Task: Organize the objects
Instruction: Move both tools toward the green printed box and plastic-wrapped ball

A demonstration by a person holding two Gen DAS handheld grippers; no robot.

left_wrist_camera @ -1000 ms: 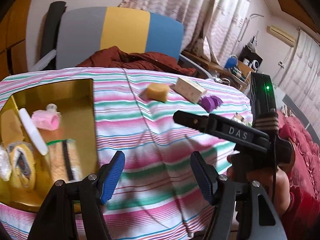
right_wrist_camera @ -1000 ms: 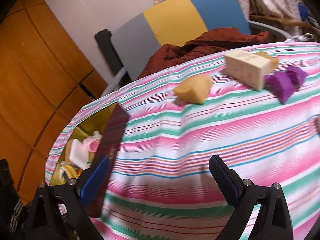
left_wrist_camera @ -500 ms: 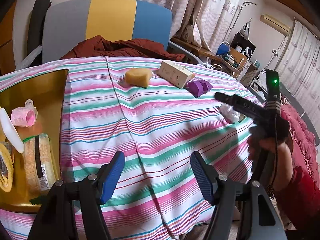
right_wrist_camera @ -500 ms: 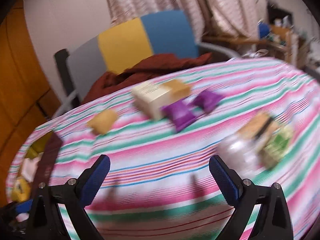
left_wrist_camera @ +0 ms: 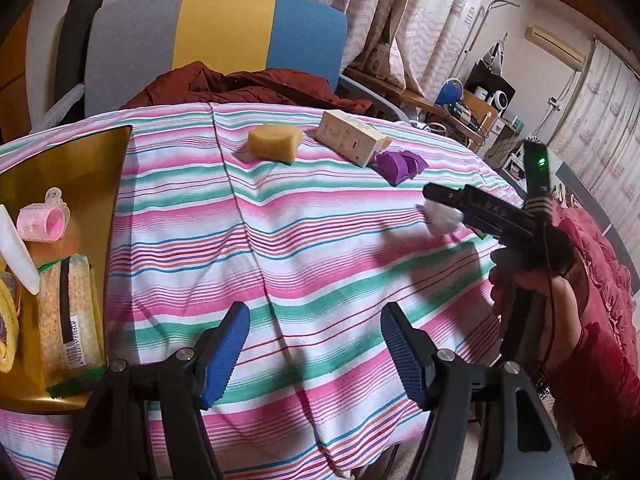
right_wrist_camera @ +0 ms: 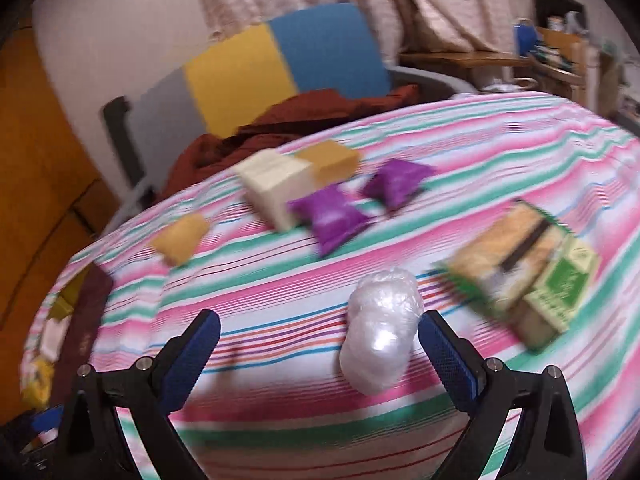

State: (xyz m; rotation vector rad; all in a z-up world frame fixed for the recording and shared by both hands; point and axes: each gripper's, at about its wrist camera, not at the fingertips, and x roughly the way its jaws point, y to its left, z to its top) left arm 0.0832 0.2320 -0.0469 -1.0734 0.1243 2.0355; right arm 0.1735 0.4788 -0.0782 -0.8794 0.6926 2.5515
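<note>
From my left wrist camera, my left tongs (left_wrist_camera: 312,344) stand well open at the bottom of the frame with nothing between them, only the striped cloth of the tabletop (left_wrist_camera: 280,240) beneath. The gold tray (left_wrist_camera: 80,168) sits at the left edge, already holding a pink roller (left_wrist_camera: 42,226) and a wrapped packet (left_wrist_camera: 68,320). My right tongs (left_wrist_camera: 444,196) reach in from the right of the frame toward a white plastic bundle (left_wrist_camera: 440,218) at centre right; this hand is plainly the nearer one to it. Further up lie a yellow sponge (left_wrist_camera: 274,144), a cream box (left_wrist_camera: 352,142) and a purple packet (left_wrist_camera: 400,166). From my right wrist camera, which is blurred, the right tongs (right_wrist_camera: 320,348) are wide open and grip nothing. The white plastic bundle (right_wrist_camera: 380,332) lies low and right of centre, just beside the right finger (right_wrist_camera: 448,356) and well apart from the left one, its long axis running roughly along my pointing line. I judge I must shift right to centre it before closing. A green-edged packet (right_wrist_camera: 520,276) lies to the right. Behind are a chair with a red cloth (right_wrist_camera: 304,112) and curtains (right_wrist_camera: 400,0).
</note>
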